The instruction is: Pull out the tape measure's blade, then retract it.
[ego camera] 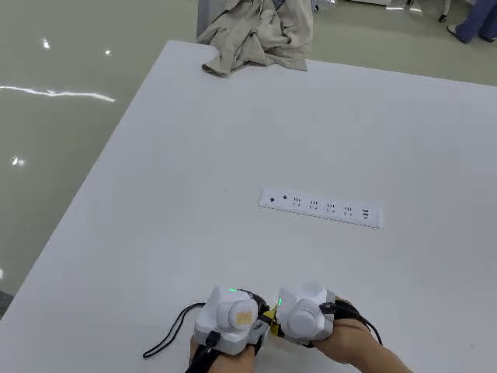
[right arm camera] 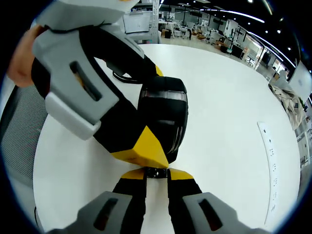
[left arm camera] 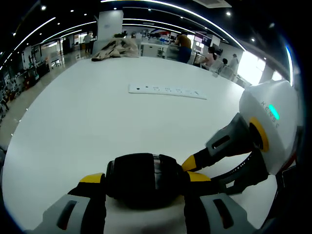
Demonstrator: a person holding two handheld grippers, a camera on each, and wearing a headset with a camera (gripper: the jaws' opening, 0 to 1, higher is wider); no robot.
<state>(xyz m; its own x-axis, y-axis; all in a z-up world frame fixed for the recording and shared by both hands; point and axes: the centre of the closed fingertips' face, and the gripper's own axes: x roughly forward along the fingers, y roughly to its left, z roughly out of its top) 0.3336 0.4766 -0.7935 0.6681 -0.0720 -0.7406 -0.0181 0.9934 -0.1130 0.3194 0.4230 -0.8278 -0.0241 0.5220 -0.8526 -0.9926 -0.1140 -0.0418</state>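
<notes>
Both tongs are clamped at the near edge of the tabletop (ego camera: 155, 256): the left tongs (left arm camera: 145, 178) on the black tape measure (left arm camera: 146, 168), the right tongs (right arm camera: 156, 174) on what seems its blade tip (right arm camera: 156, 171). The case should be held steady and the tip drawn straight and level, clear of the power strip (ego camera: 321, 207) beyond.

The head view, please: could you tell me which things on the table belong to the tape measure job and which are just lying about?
Job: tape measure, clamped in the left tool; right tool, pinching its edge.
Lying about: power strip; crumpled cloth.
</notes>
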